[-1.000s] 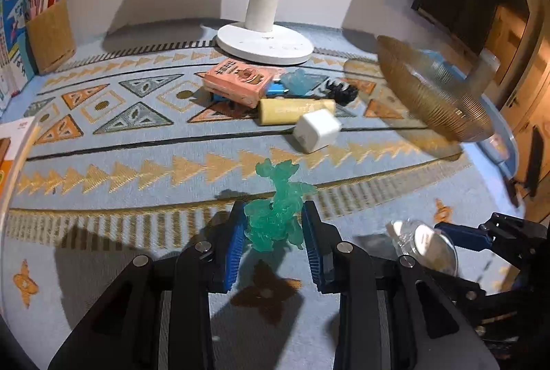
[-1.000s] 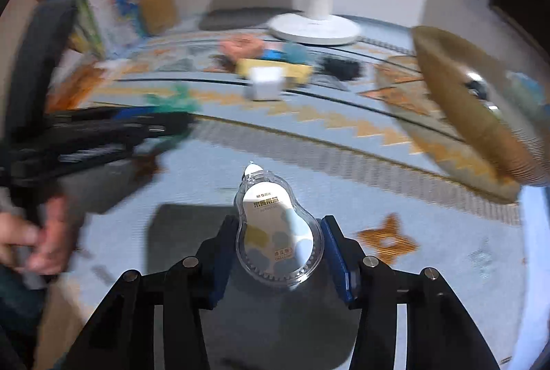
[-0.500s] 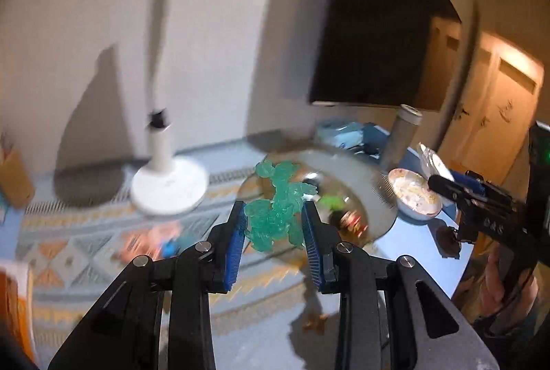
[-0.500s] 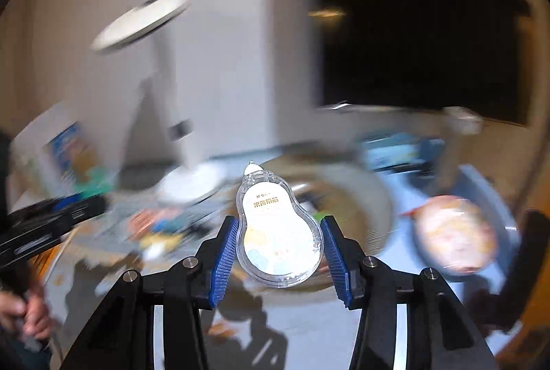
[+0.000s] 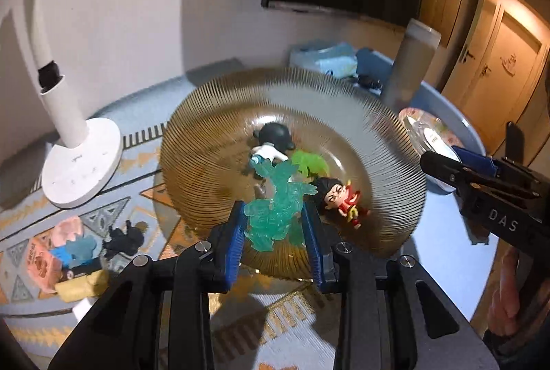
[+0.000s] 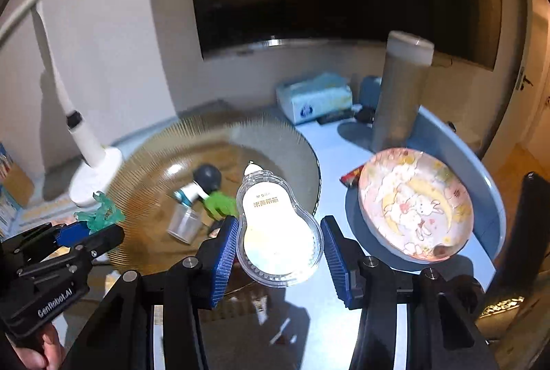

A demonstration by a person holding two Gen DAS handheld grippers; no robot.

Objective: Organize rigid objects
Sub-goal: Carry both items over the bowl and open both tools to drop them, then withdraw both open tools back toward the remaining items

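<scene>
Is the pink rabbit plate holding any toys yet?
No. The pink rabbit plate lies bare; the figures sit in the amber glass bowl.

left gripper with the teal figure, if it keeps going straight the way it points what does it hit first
Most likely the inside of the ribbed amber glass bowl, near the toys already lying there, the green toy closest. The left gripper holds the teal figure; depth is uncertain.

Translucent teal figurine (image 5: pixel 275 208) – pear-shaped clear tape dispenser (image 6: pixel 278 232) – both aloft
</scene>
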